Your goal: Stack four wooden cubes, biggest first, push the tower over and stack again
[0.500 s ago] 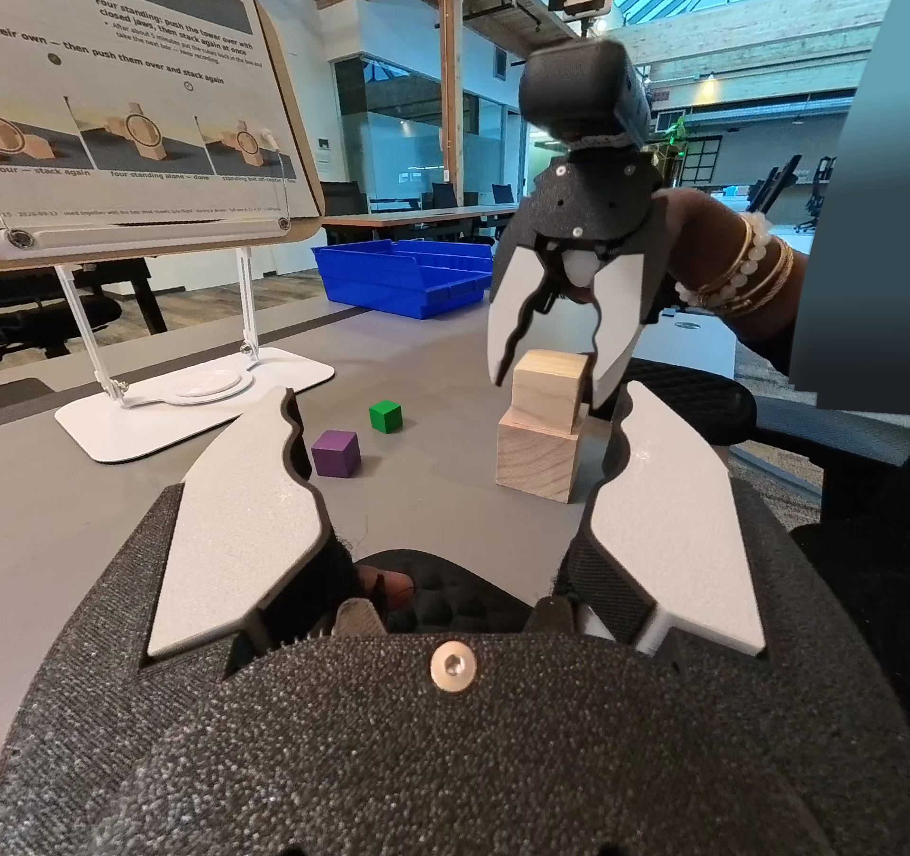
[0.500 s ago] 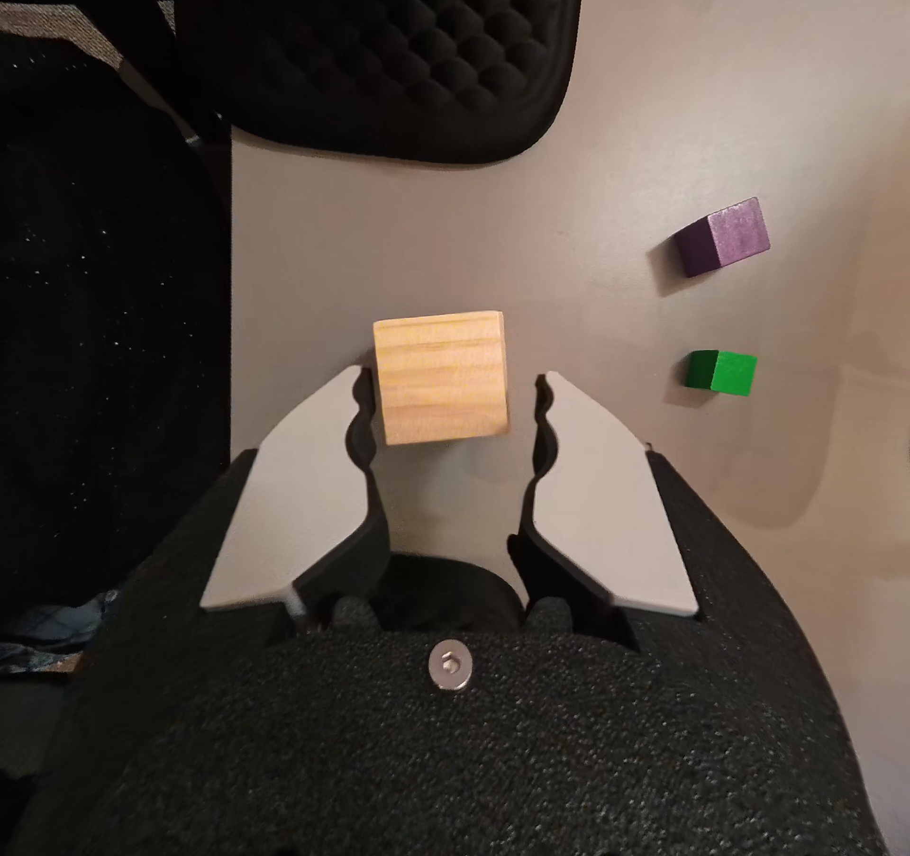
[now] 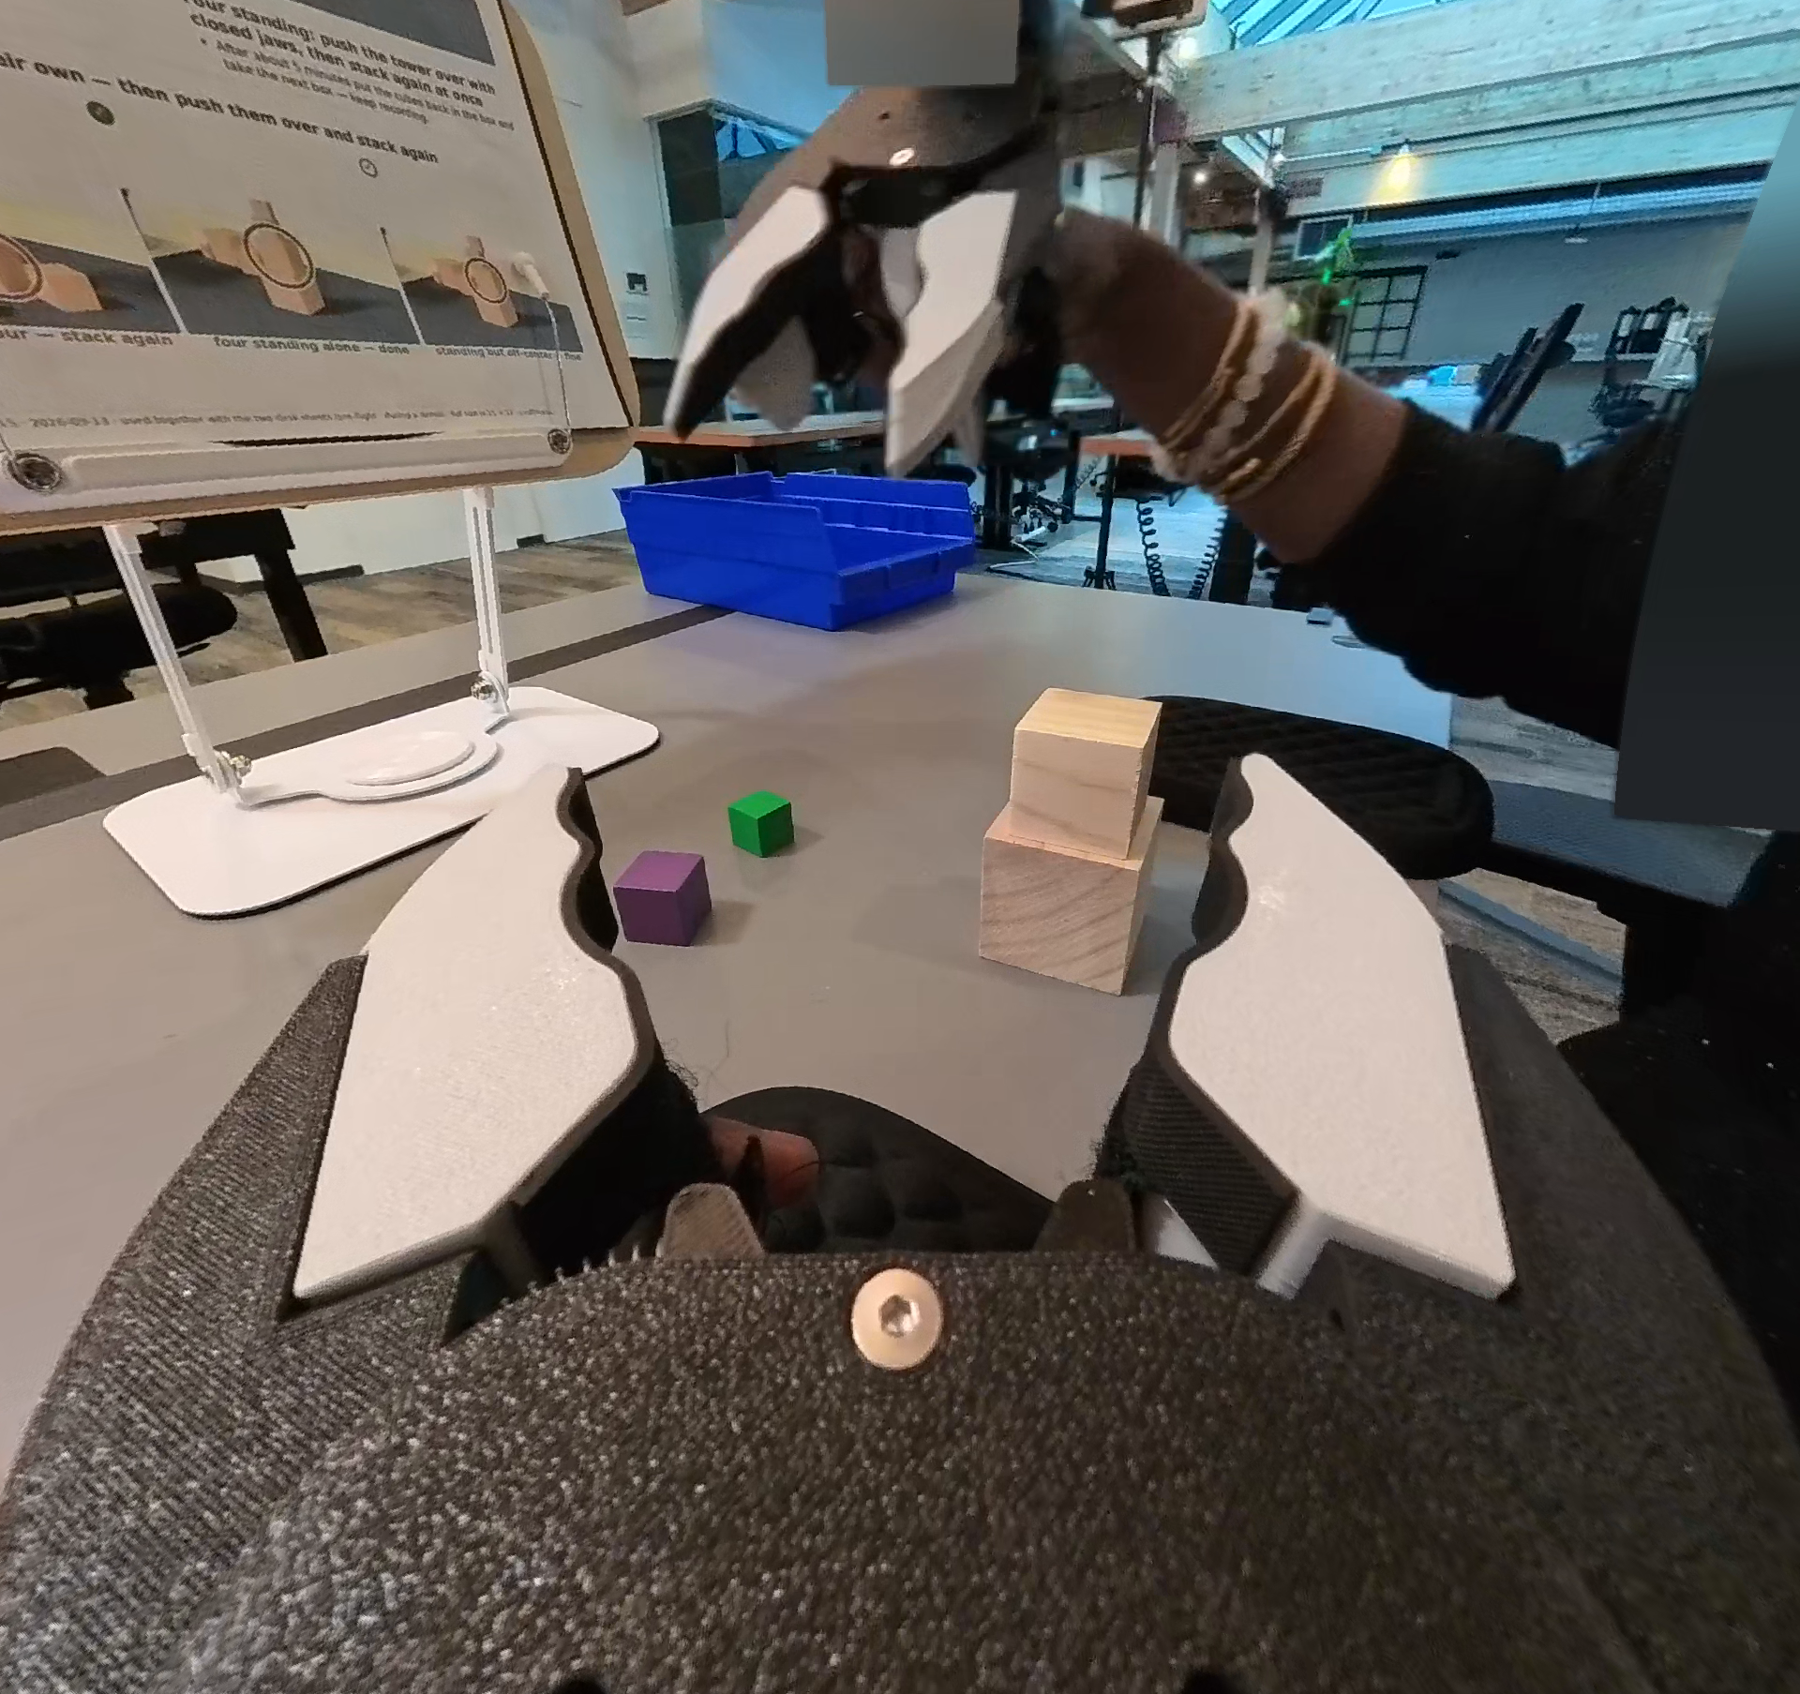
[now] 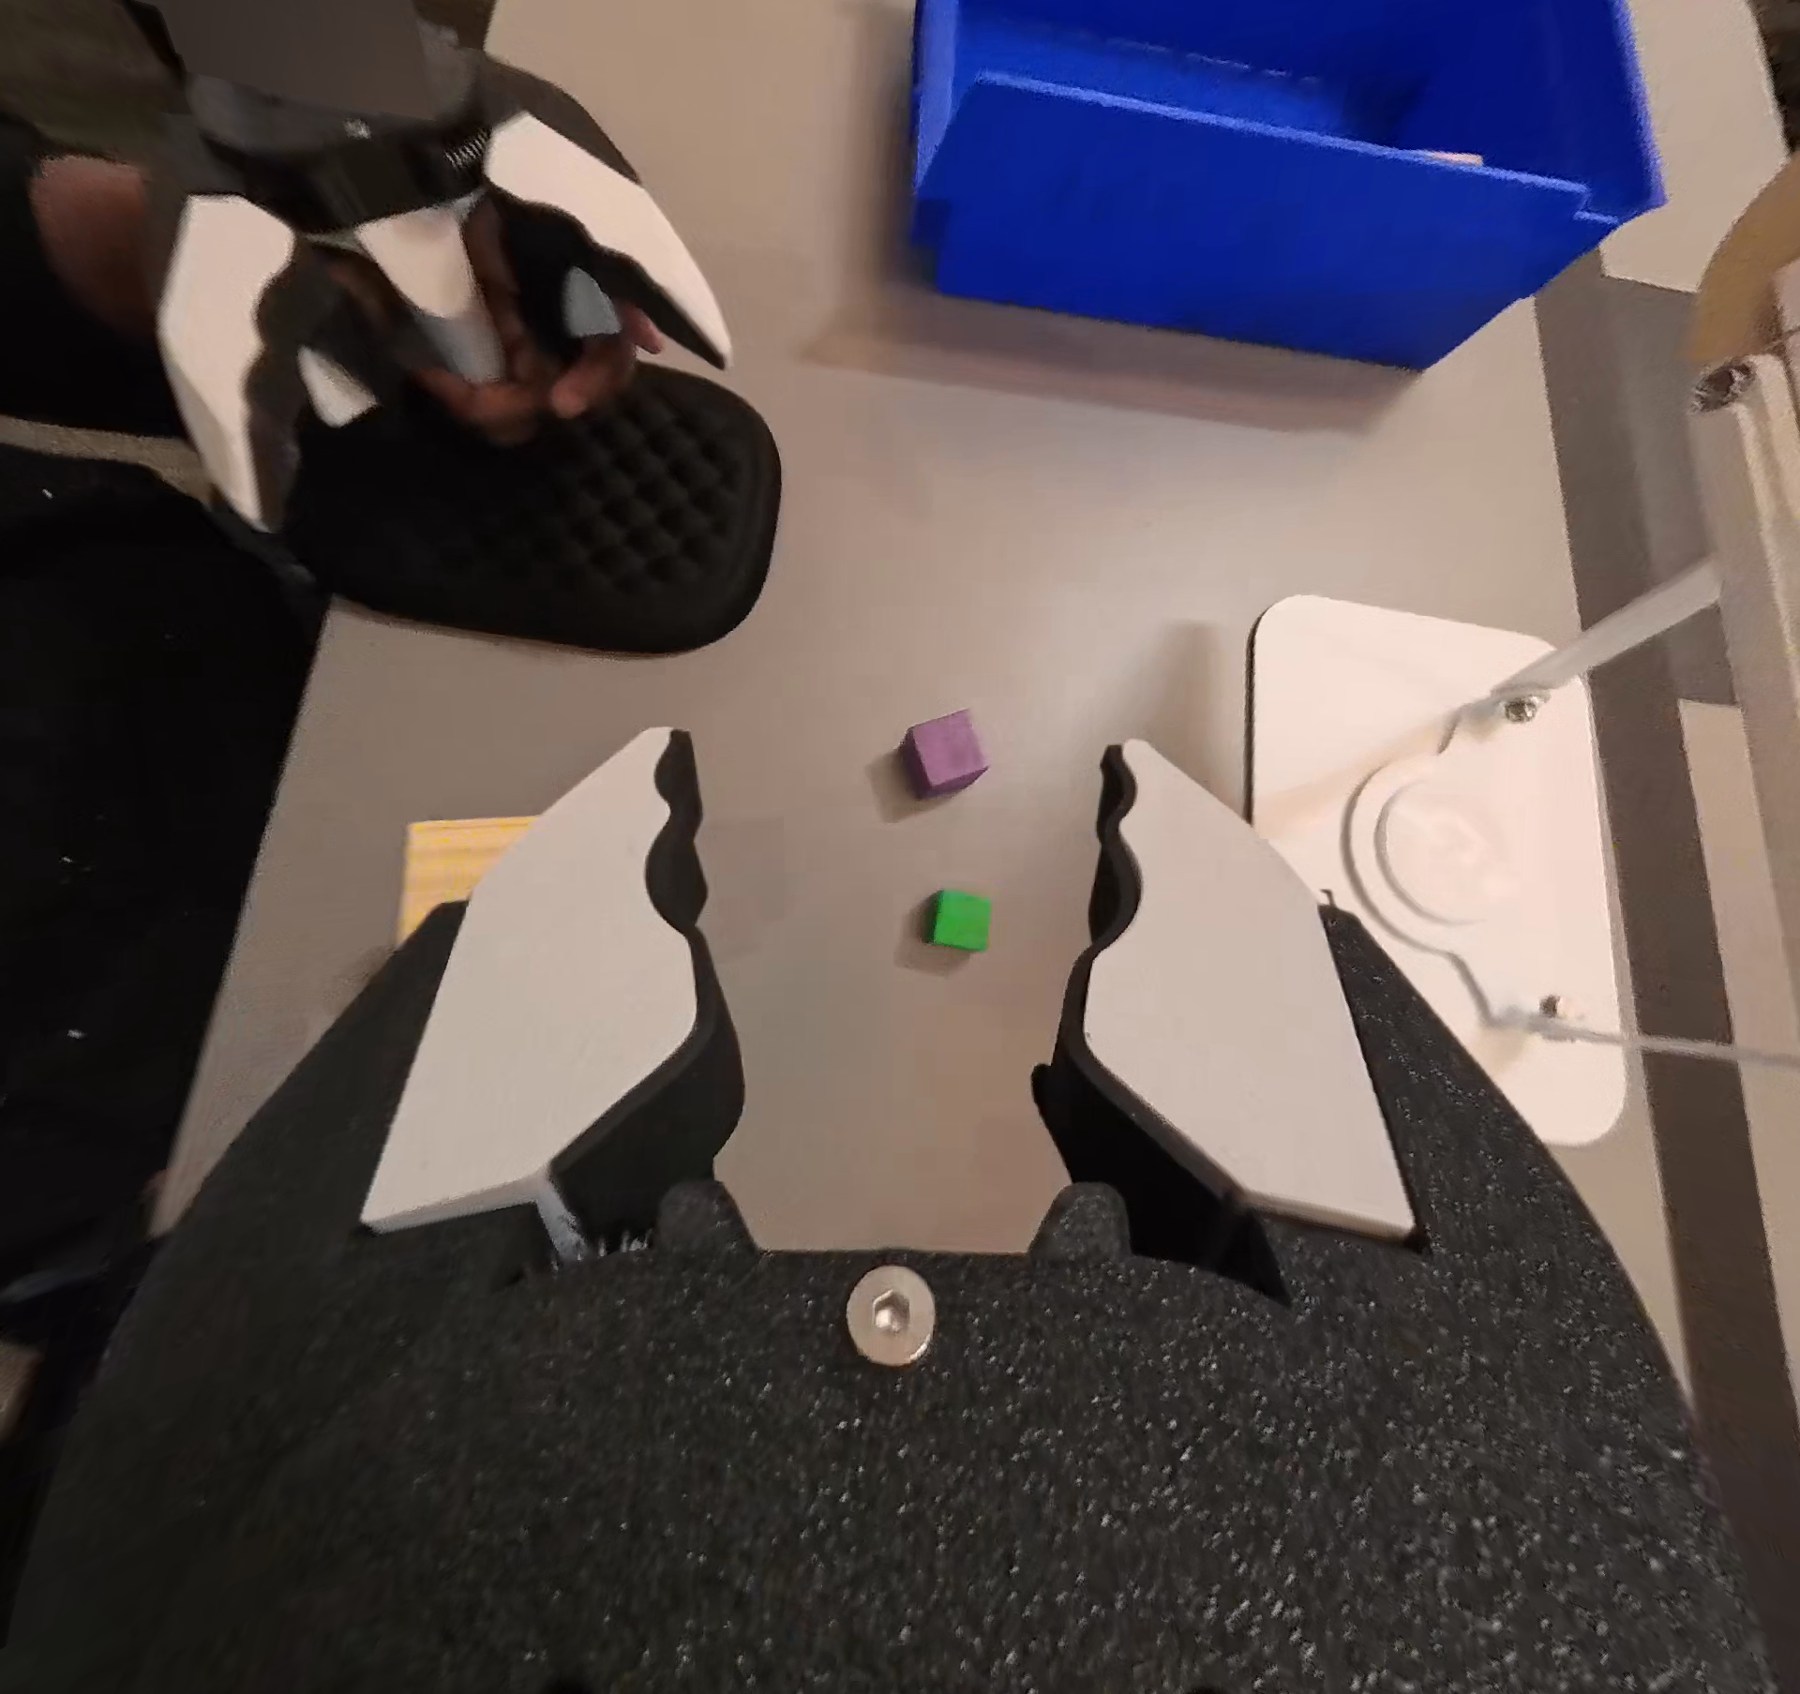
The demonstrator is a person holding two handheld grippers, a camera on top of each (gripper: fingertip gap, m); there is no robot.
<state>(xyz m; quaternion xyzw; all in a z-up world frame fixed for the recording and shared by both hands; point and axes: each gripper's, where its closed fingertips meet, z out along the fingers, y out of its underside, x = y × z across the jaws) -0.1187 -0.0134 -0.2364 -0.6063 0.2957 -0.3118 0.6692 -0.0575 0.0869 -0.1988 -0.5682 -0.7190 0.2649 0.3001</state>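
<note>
On the grey table (image 3: 877, 702) a small wooden cube (image 3: 1083, 769) stands on a bigger wooden cube (image 3: 1064, 907). A purple cube (image 3: 662, 897) and a green cube (image 3: 760, 822) lie to their left. My left gripper (image 3: 901, 800) is open and empty, low over the table, with the cubes ahead between its fingers. My right gripper (image 4: 896, 761) is open and empty, high above the table, looking down on the purple cube (image 4: 943, 751) and green cube (image 4: 959, 919). It also shows in the left wrist view (image 3: 794, 444), raised. The wooden stack's top (image 4: 458, 868) peeks out left of its finger.
A blue bin (image 3: 799, 547) stands at the back of the table; it also shows in the right wrist view (image 4: 1266, 118). A white stand (image 3: 380, 771) carries an instruction board (image 3: 273, 186) at the left. A black padded chair arm (image 3: 1344, 771) lies beside the stack.
My right gripper has opened wider, left the small wooden cube on the bigger one, and risen up and away towards the purple and green cubes. My left gripper has stayed open in place.
</note>
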